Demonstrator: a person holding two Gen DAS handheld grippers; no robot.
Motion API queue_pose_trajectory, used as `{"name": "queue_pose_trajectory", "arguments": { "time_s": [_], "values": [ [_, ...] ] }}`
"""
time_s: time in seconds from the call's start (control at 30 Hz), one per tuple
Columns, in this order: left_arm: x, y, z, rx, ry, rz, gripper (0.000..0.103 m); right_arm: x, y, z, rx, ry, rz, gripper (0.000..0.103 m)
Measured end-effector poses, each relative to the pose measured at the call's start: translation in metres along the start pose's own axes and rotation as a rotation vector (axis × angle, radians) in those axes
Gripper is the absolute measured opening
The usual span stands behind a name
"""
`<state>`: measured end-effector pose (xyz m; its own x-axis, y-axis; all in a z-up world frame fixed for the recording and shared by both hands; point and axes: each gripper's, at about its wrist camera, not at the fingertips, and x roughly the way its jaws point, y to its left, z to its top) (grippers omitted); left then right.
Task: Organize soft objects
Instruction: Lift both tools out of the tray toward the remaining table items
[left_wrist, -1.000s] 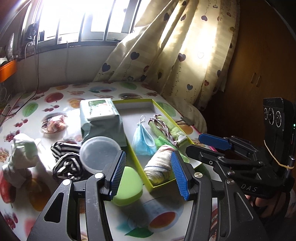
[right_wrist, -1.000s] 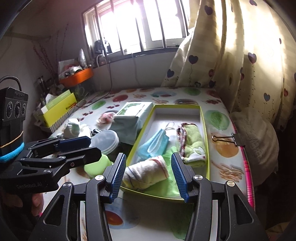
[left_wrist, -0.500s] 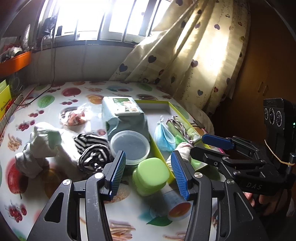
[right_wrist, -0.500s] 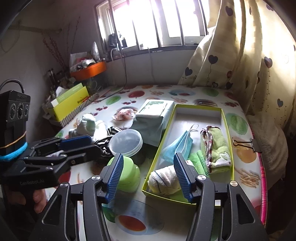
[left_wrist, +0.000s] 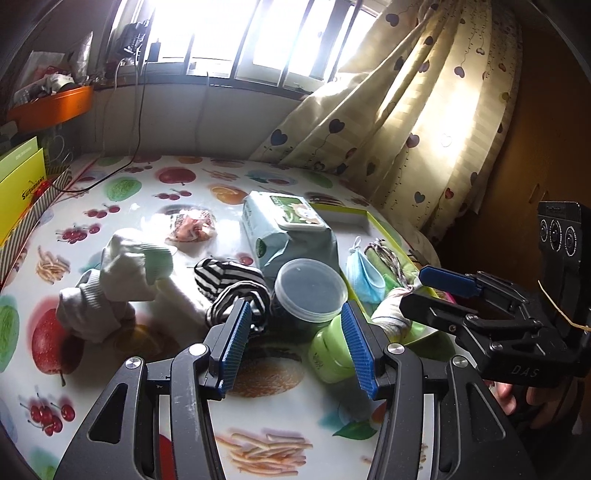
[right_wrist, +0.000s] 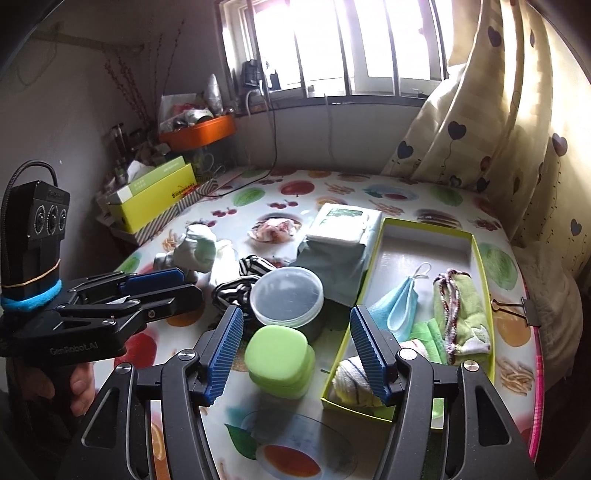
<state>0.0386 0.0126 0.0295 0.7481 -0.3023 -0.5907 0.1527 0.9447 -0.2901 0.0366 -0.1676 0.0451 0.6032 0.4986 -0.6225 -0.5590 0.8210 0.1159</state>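
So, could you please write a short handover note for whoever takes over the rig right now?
Left claw: open, empty, above the table in front of the striped socks.
Right claw: jaws just opening, nothing gripped, over the green case.
Done: face mask, green cloth and rolled white towel lie in the yellow-green tray.
Left: striped socks and white socks on the table.

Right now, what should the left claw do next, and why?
Probably ease forward onto the striped sock. The left claw is open and empty, that sock lies just ahead on the table, and the green box already holds other soft things.
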Motion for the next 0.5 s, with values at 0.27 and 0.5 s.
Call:
{"name": "queue_pose_trajectory", "arguments": {
  "time_s": [0.27,0.5],
  "values": [
    [-0.008,0.021,0.000,-0.044,-0.018,0.032,0.052,0.009,0.011,0.005,-0.018,0.009,0.025,0.060],
    [-0.011,0.038,-0.001,-0.073,-0.020,0.067,0.052,0.017,0.017,0.010,-0.030,0.015,0.046,0.060]
  ]
}}
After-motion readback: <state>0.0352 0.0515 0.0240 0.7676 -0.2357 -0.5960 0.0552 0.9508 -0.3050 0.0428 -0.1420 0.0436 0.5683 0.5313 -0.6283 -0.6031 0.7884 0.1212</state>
